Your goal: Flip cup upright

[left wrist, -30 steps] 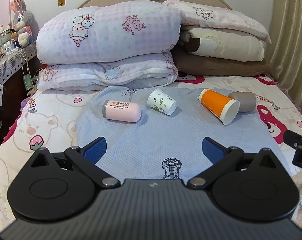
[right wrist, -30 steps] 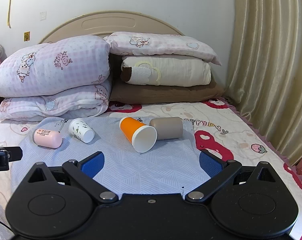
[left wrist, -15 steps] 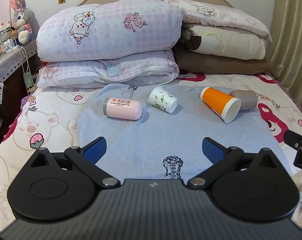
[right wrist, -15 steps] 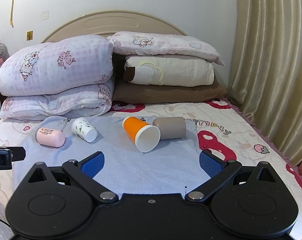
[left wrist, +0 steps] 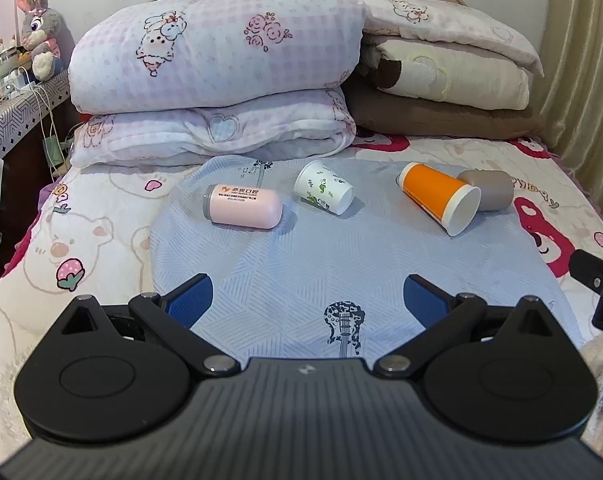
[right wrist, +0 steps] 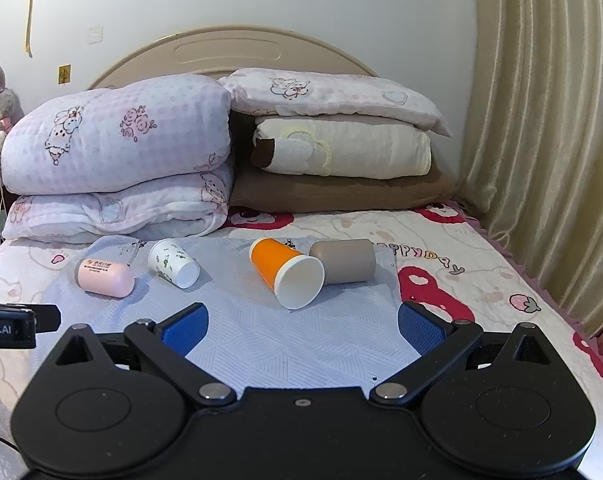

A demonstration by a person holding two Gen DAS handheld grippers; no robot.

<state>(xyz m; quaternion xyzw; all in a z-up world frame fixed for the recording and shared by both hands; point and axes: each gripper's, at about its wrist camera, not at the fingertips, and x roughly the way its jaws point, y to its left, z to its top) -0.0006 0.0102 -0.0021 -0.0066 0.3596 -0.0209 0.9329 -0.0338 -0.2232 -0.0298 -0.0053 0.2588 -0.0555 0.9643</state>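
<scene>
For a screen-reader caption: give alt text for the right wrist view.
Four cups lie tipped on a blue mat on a bed: pink cup, white patterned cup, orange cup, taupe cup. The right gripper hovers short of them, jaws open, empty.

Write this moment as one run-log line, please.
left gripper: open, empty | right gripper: open, empty | orange cup, white cup, pink cup, grey cup: lying sideways

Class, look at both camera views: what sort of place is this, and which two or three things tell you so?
Most likely a home bedroom. A bed with a curved headboard, folded quilts and stacked pillows fills the view, and a plush rabbit sits on a side cabinet.
</scene>
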